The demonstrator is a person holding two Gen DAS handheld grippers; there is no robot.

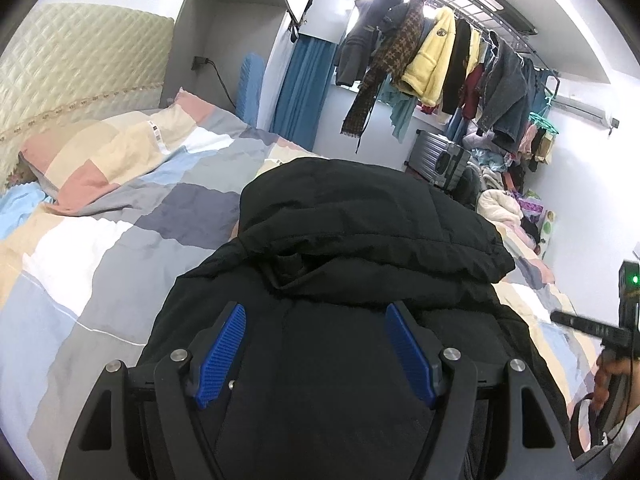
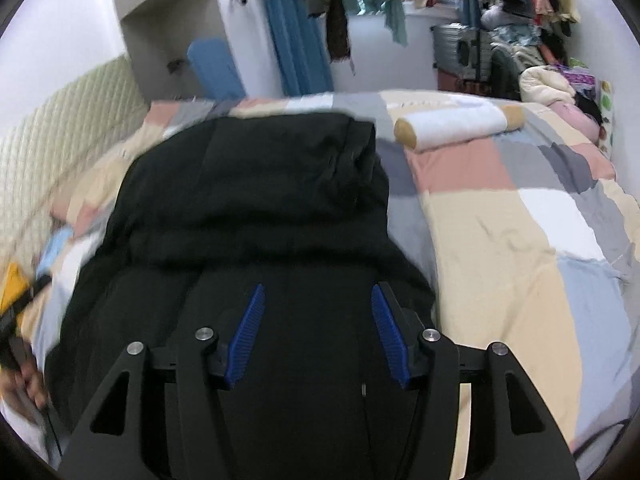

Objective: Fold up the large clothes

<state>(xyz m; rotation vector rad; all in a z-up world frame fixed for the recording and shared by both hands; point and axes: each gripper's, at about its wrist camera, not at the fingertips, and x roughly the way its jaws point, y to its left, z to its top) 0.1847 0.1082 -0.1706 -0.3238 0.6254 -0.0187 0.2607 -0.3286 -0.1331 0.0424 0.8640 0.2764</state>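
Note:
A large black hooded jacket (image 1: 360, 240) lies on the bed with its hood pointing away from me; it also fills the middle of the right wrist view (image 2: 256, 200). My left gripper (image 1: 316, 312) hovers open over the jacket's body, blue pads apart, nothing between them. My right gripper (image 2: 318, 296) is also open over the jacket's body, empty. The right gripper's body shows at the far right edge of the left wrist view (image 1: 624, 320).
The bed has a patchwork quilt (image 1: 120, 216) in pastel blocks, a pillow (image 1: 100, 152) by the quilted headboard (image 1: 72, 60), and a rolled bolster (image 2: 452, 122). A rack of hanging clothes (image 1: 448, 60), a suitcase (image 1: 440, 156) and a clothes pile stand beyond the bed.

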